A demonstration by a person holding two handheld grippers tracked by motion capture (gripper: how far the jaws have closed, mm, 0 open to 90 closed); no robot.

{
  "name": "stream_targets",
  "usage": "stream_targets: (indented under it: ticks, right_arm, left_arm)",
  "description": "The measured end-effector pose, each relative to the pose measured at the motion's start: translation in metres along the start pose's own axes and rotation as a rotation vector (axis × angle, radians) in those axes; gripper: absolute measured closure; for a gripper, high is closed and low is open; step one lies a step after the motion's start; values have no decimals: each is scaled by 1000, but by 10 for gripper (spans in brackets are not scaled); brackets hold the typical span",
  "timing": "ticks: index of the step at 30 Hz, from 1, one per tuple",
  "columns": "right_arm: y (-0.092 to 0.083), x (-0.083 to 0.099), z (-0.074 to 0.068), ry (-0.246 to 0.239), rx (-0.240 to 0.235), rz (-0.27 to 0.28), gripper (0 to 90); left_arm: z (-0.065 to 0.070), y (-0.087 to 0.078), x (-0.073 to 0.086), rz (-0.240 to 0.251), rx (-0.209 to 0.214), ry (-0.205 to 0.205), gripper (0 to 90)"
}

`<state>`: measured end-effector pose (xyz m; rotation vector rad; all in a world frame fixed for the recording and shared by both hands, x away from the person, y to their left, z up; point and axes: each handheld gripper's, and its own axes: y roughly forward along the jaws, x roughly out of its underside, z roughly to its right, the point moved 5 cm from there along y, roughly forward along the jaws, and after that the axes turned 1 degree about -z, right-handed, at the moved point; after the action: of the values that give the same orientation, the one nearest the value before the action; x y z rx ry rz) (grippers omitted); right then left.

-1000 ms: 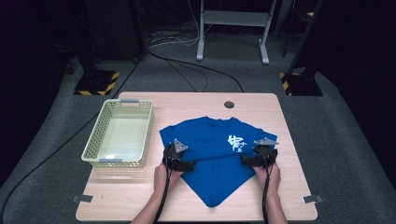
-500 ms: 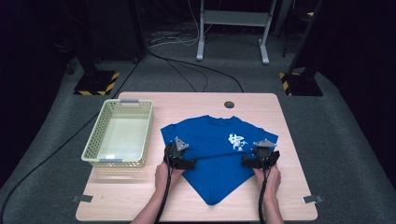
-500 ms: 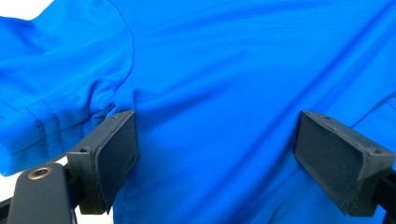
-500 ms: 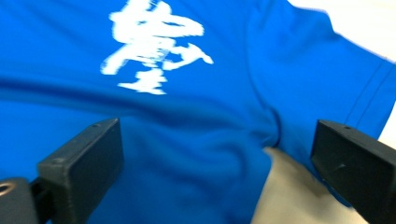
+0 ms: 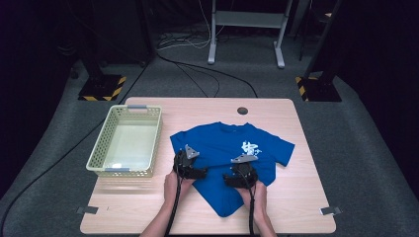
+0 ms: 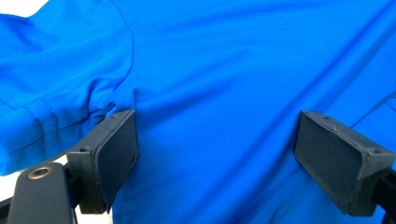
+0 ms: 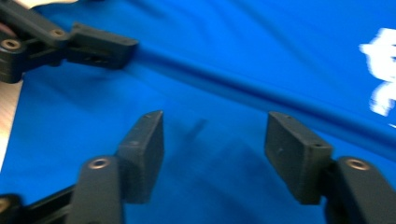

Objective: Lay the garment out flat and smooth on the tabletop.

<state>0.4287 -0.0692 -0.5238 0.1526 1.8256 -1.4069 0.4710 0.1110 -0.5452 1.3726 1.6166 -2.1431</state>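
Table [image 5: 296, 207] evenly lit from above; surrounding floor falls into deep darkness. High view soft and low in detail. Right gripper view motion-blurred, white print [image 7: 380, 77] smeared; left gripper view sharp, overexposed at top-left corner.

Blue shirt [image 6: 224, 84] cut off on every side in the left gripper view, fabric under both pads [image 6: 116, 154] hidden; white print [image 7: 383, 70] smeared and clipped by the edge in the right gripper view, unreadable; forearms [image 5: 163, 224] cut by the high view's bottom edge
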Motion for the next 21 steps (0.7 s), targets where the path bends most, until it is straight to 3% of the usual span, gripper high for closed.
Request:
stream_targets:
  ticks: [2,5,9,12,16,21]
  right_arm:
    - [7,-2,-7,-14,7,-14,454]
    - [12,-1,-8,8,30,-16,540]
    - [11,2,-4,30,21,2,586]
    - [6,7,0,40,9,11,717]
    - [3,10,4,41,0,18,809]
    - [-1,9,4,28,16,25,835]
  left_arm:
    - [0,0,0,-1,0,0,138]
    - [0,0,0,0,2,2,140]
    - [0,0,0,1,3,3,140]
    - [0,0,0,1,3,4,143]
    - [0,0,0,2,4,5,144]
    - [0,0,0,1,5,7,144]
